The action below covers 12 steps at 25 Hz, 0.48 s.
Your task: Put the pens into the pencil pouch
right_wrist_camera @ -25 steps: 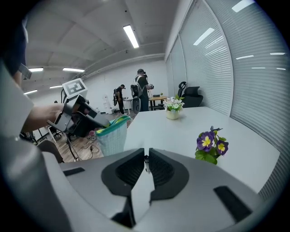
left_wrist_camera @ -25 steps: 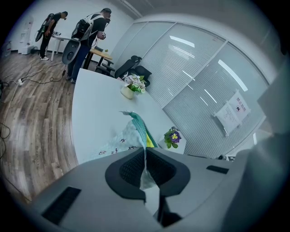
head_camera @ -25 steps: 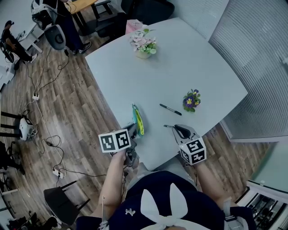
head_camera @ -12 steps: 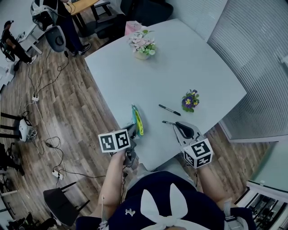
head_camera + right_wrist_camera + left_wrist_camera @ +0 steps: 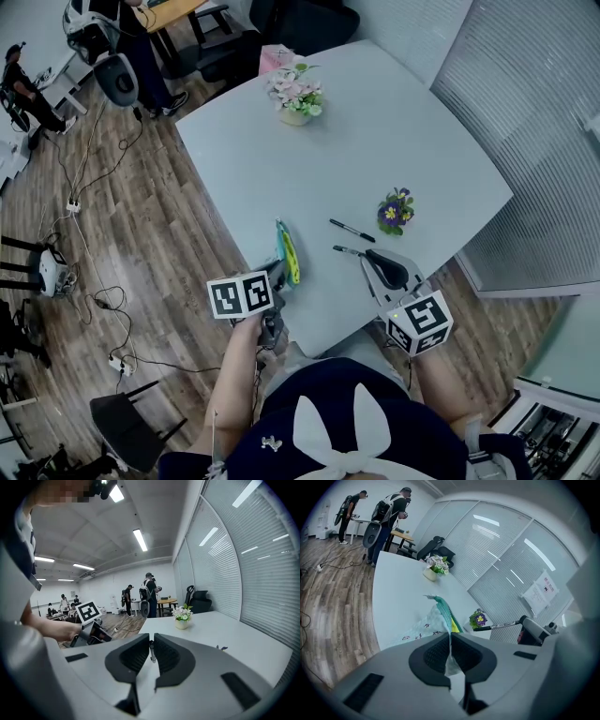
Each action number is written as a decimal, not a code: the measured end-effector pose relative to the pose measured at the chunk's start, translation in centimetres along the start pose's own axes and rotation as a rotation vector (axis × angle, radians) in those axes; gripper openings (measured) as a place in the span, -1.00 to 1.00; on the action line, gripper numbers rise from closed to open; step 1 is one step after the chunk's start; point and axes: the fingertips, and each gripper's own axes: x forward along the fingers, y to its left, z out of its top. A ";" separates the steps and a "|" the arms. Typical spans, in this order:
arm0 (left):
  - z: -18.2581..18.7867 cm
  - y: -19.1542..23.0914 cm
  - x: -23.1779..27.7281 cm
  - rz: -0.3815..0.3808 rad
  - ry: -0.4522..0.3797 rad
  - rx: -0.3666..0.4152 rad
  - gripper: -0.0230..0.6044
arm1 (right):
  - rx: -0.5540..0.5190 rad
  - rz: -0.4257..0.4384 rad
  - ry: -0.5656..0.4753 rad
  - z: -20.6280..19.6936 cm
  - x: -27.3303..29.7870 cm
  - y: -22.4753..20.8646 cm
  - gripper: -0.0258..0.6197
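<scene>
A teal and white pencil pouch (image 5: 287, 251) with a yellow lining lies near the table's front edge. My left gripper (image 5: 279, 275) is shut on its near end, and the fabric is pinched between the pads (image 5: 450, 643). The pouch (image 5: 436, 619) runs away from the jaws, its zipper edge raised. My right gripper (image 5: 368, 257) is shut on a black pen (image 5: 345, 251) and holds it above the table, to the right of the pouch. That pen (image 5: 151, 651) shows as a thin shaft between the jaws. A second black pen (image 5: 352, 230) lies on the table just beyond.
A small pot of purple flowers (image 5: 396, 211) stands right of the loose pen. A pot of pink flowers (image 5: 298, 94) sits at the far side of the white table (image 5: 394, 131). Cables and chairs are on the wooden floor (image 5: 141, 216) to the left, with people standing far off.
My right gripper has risen from the table with the pen in it, and the pen's tip has shifted toward the loose pen. The left gripper and the pouch have stayed still.
</scene>
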 end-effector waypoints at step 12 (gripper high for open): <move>-0.4 -0.4 0.4 -0.002 0.013 0.012 -0.83 | -0.011 0.041 -0.052 2.2 -0.5 1.4 -0.81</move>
